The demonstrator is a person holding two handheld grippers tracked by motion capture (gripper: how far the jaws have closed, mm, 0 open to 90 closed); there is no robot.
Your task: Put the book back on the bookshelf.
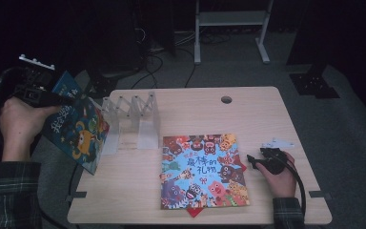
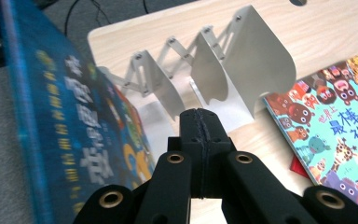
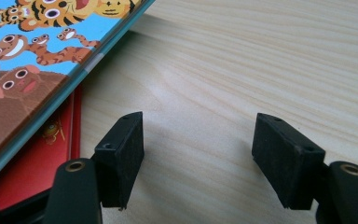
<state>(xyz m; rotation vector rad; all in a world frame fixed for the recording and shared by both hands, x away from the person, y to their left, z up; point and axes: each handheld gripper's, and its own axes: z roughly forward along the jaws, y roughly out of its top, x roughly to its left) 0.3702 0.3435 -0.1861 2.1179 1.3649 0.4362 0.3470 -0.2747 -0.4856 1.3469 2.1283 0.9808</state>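
Left gripper [image 1: 71, 101], jaws pressed together, pinches the blue book [image 1: 76, 126] at the table's [image 1: 267, 114] left edge beside the rack [image 1: 131, 119]; the book stands tilted, long axis running toward the camera. Right gripper [image 1: 251, 161] rests spread, empty.

A pale wood-grain surface [image 1: 257, 109] with rounded corners and a round cable hole [image 1: 226, 99] near its far edge stood on grey carpet [image 1: 343, 133] in a dim room. Beyond the surface's far edge, a white metal frame [image 1: 231, 19] with a low shelf rose into darkness. Black cables [image 1: 155, 62] trailed across the carpet left of that frame. A black floor plate [image 1: 314, 81] lay right of the surface's far corner. The light fell mostly on the surface.
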